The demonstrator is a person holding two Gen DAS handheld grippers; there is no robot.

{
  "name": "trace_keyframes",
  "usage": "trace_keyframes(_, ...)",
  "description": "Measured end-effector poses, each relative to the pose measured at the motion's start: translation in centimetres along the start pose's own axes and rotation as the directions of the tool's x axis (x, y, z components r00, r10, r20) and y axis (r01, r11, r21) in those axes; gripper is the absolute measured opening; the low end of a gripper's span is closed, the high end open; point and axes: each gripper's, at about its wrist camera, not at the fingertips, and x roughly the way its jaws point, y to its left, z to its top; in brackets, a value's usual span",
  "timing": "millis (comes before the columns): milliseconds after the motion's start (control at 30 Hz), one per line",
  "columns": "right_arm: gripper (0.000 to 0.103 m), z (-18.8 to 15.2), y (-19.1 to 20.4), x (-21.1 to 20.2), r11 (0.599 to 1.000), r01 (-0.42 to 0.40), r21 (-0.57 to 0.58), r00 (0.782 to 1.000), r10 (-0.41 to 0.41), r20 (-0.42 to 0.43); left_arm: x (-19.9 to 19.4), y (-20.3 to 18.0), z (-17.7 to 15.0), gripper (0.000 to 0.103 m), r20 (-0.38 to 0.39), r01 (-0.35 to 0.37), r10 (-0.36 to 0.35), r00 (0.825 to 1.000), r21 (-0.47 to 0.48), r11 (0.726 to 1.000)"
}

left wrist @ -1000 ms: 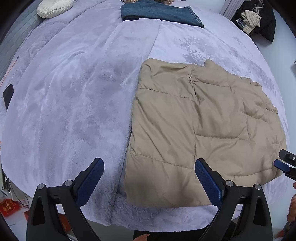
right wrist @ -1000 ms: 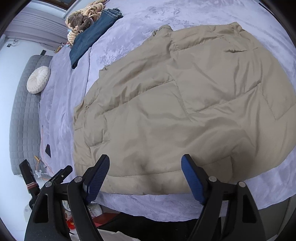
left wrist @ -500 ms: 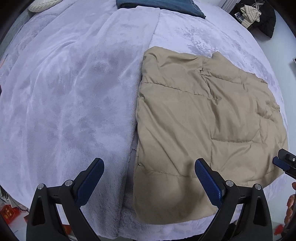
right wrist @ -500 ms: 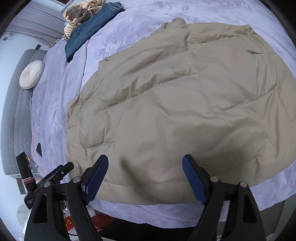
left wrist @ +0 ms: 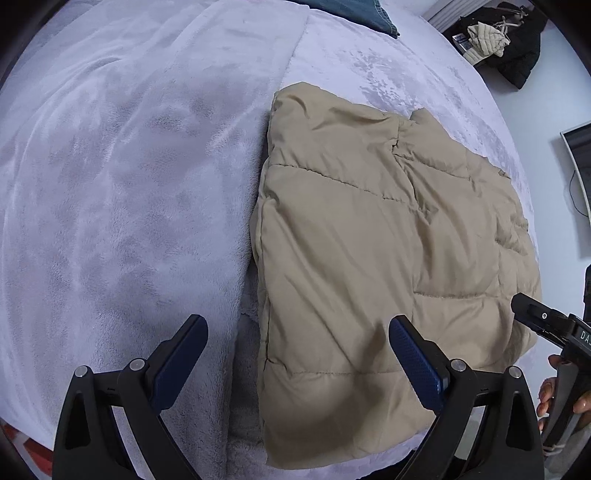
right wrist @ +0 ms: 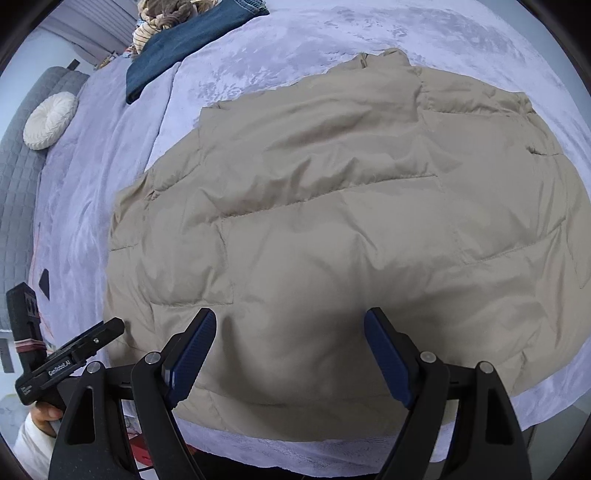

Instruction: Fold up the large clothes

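A tan quilted puffer jacket (left wrist: 369, 258) lies flat on the lavender bed cover (left wrist: 129, 184), near the bed's front edge; it fills the right wrist view (right wrist: 332, 229). My left gripper (left wrist: 299, 362) is open and empty, hovering over the jacket's near left edge. My right gripper (right wrist: 290, 358) is open and empty, just above the jacket's near hem. The right gripper's tip also shows at the right edge of the left wrist view (left wrist: 543, 321), and the left gripper shows at lower left in the right wrist view (right wrist: 74, 358).
Folded blue jeans (right wrist: 184, 44) and a woven brown item (right wrist: 162, 14) lie at the far end of the bed. A round white cushion (right wrist: 50, 120) rests against the grey headboard (right wrist: 14, 206). A dark phone (right wrist: 44, 282) lies on the cover. A black bag (left wrist: 509, 40) sits beyond the bed.
Both grippers have moved forward and lower toward the jacket, which looks larger in both views. Both stay open and the jacket has not moved.
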Motion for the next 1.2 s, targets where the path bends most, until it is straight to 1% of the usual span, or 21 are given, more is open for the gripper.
trace_keyframes(133,0.085,0.1,-0.2,0.8,1.000,-0.007,0.028,1.000,0.007,-0.019,0.6,-0.2,0.4,0.099,-0.015,0.033,-0.033,0.999,0.032,0.999)
trace_keyframes(233,0.085,0.1,-0.8,1.3,0.997,-0.028,0.069,0.999,0.030,-0.030,0.9,-0.2,0.9,0.099,-0.023,0.071,-0.070,0.997,0.061,0.996)
trace_keyframes(333,0.085,0.1,-1.4,1.4,0.994,-0.049,0.099,0.998,0.052,-0.031,1.2,0.2,1.8,0.099,-0.030,0.146,-0.144,0.989,0.074,0.987)
trace_keyframes(400,0.085,0.1,-1.6,1.6,0.993,-0.053,0.108,0.998,0.058,-0.037,1.8,1.1,2.5,0.099,-0.050,0.217,-0.214,0.975,0.058,0.974)
trace_keyframes(533,0.085,0.2,-1.6,2.0,0.993,-0.047,0.104,0.997,0.053,-0.050,3.8,2.5,3.5,0.099,-0.101,0.307,-0.304,0.947,0.010,0.952)
trace_keyframes(600,0.085,0.3,-1.6,2.2,0.994,-0.042,0.097,0.997,0.048,-0.055,4.5,2.3,4.0,0.099,-0.114,0.332,-0.328,0.938,0.014,0.943)
trace_keyframes(733,0.085,0.4,-1.7,2.5,0.995,-0.037,0.091,0.997,0.043,-0.060,5.4,0.5,4.9,0.099,-0.144,0.410,-0.401,0.905,0.042,0.911)
trace_keyframes(800,0.085,0.4,-1.7,2.6,0.995,-0.035,0.090,0.997,0.041,-0.062,5.9,-0.9,5.2,0.099,-0.167,0.423,-0.406,0.899,0.082,0.902)
trace_keyframes(900,0.087,0.5,-1.8,2.9,0.995,-0.035,0.089,0.997,0.041,-0.065,7.4,-1.8,5.4,0.099,-0.214,0.407,-0.378,0.901,0.115,0.906)
trace_keyframes(933,0.090,0.5,-1.8,3.0,0.995,-0.046,0.090,0.996,0.052,-0.066,7.9,-1.6,5.3,0.099,-0.233,0.410,-0.377,0.896,0.113,0.905)
trace_keyframes(967,0.100,0.6,-1.7,3.0,0.994,-0.066,0.092,0.995,0.072,-0.070,8.5,-1.3,5.2,0.099,-0.250,0.420,-0.386,0.888,0.104,0.901)
trace_keyframes(1000,0.103,0.6,-1.5,3.1,0.993,-0.071,0.092,0.994,0.078,-0.075,8.8,-1.2,5.2,0.099,-0.258,0.431,-0.396,0.881,0.097,0.897)
trace_keyframes(1100,0.103,0.7,-1.0,2.4,0.995,-0.077,0.069,0.993,0.083,-0.081,8.8,-1.2,5.5,0.099,-0.261,0.453,-0.421,0.869,0.077,0.888)
trace_keyframes(1133,0.103,0.8,-0.9,2.1,0.994,-0.085,0.062,0.993,0.090,-0.077,8.8,-1.2,5.6,0.095,-0.258,0.457,-0.427,0.867,0.069,0.887)
trace_keyframes(1167,0.103,0.9,-1.0,1.6,0.995,-0.089,0.055,0.993,0.093,-0.072,8.6,-1.3,5.6,0.085,-0.250,0.458,-0.430,0.868,0.063,0.887)
trace_keyframes(1200,0.103,0.9,-1.0,1.1,0.995,-0.090,0.051,0.994,0.093,-0.065,8.5,-1.3,5.7,0.080,-0.244,0.459,-0.432,0.868,0.061,0.887)
